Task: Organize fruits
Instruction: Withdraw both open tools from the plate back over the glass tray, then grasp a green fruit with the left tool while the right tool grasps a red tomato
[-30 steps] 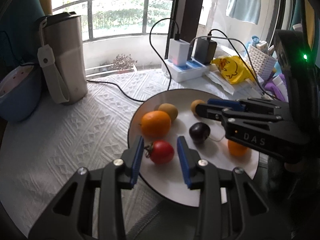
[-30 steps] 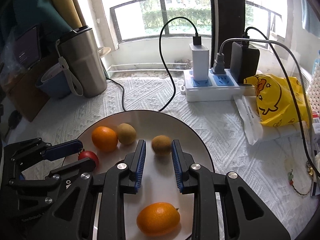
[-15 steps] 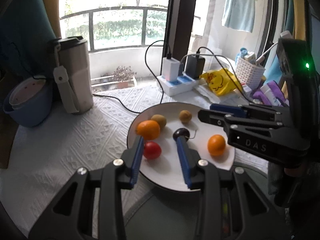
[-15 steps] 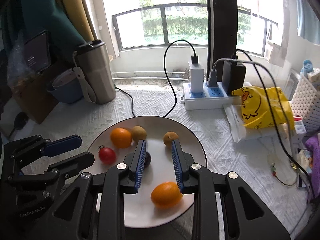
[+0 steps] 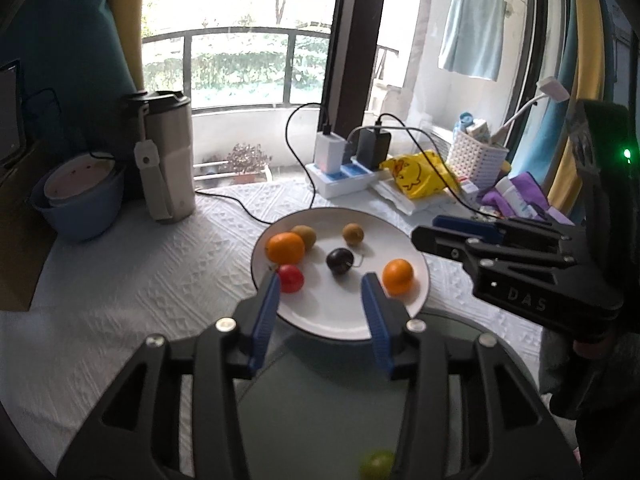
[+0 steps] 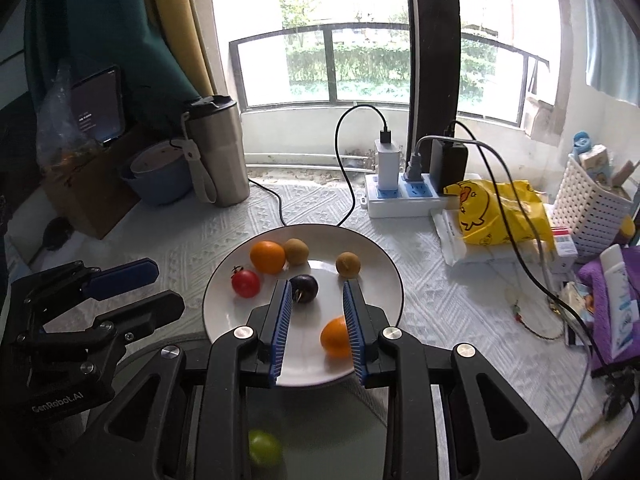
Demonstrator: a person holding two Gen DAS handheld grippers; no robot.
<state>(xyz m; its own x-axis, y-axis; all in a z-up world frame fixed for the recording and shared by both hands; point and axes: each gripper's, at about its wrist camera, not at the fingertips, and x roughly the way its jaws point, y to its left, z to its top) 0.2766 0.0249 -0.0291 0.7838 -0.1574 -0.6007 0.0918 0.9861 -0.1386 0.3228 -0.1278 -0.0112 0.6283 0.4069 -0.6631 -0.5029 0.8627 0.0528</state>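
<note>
Nearest, a small green round fruit lies on a grey-green surface, off the round white plate. The left gripper, jaws opening, holds nothing. The right gripper is at its narrowest, empty. Beyond sit two oranges, a red tomato, a dark plum and two brown fruits. Judged: between picks; next calls for descending on the green fruit.

Legible markings: the letters "DAS" in pale print on the black plastic body of the right tool, seen from the left wrist view. "GenRobot.AI" in pale print on the black plastic body of the left tool, seen from the right wrist view. Print on the dark phone screen and on the small packets is too small to read.
</note>
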